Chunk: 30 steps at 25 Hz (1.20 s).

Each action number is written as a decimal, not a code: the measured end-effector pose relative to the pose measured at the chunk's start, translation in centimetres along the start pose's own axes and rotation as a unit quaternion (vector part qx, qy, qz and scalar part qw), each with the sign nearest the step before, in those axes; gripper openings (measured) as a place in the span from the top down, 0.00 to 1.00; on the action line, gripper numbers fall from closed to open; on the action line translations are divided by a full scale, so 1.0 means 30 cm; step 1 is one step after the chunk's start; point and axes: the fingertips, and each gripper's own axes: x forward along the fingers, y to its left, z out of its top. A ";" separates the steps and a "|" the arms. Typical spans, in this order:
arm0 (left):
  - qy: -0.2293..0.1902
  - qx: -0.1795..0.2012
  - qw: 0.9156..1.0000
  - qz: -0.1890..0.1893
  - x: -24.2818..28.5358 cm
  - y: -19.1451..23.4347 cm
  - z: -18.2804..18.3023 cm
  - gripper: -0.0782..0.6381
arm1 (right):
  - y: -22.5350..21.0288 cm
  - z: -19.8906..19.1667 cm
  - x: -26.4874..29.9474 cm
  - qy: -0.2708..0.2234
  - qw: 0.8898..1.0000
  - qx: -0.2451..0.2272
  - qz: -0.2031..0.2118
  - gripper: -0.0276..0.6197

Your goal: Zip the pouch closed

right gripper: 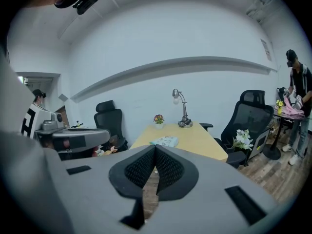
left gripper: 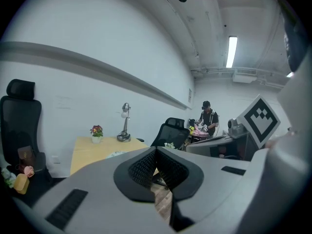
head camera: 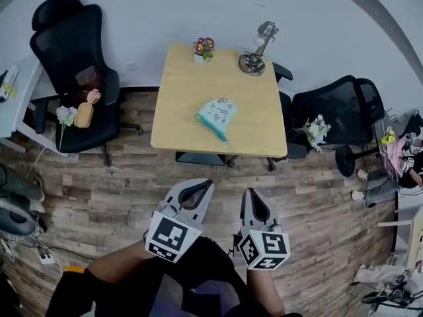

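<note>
Pouch: lies flat on the table, right of its middle and nearer the front edge than the back; pale, printed, with a teal strip along one side.
Zip: too small in every view to tell whether it is open or closed.
Left gripper: held low over the floor in front of the table, well apart from the pouch; its jaws meet at the tips with nothing between them.
Right gripper: just beside the left one, also short of the table; tips together, empty.
On the table: a small flower pot and a desk lamp at the far edge, both well clear of the pouch.
Around the table: a black office chair to the left with small things on its seat; another black chair at the right, close to the table's corner, with white flowers on it.
Open room: bare wooden floor between the grippers and the table's front edge; bare tabletop left of the pouch.
Hidden: in the left gripper view the jaw covers most of the pouch; the table legs are mostly out of sight under the top.
Background: a person stands at a desk off to the right.
</note>
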 end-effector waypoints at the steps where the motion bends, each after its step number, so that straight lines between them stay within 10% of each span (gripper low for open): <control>1: 0.000 -0.001 1.000 -0.005 0.009 0.022 0.004 0.88 | 0.005 0.007 0.019 0.002 1.000 0.001 -0.006 0.93; 30: 0.028 -0.025 0.998 0.051 0.159 0.410 -0.023 0.88 | -0.052 0.087 0.473 0.056 0.996 -0.076 0.002 0.93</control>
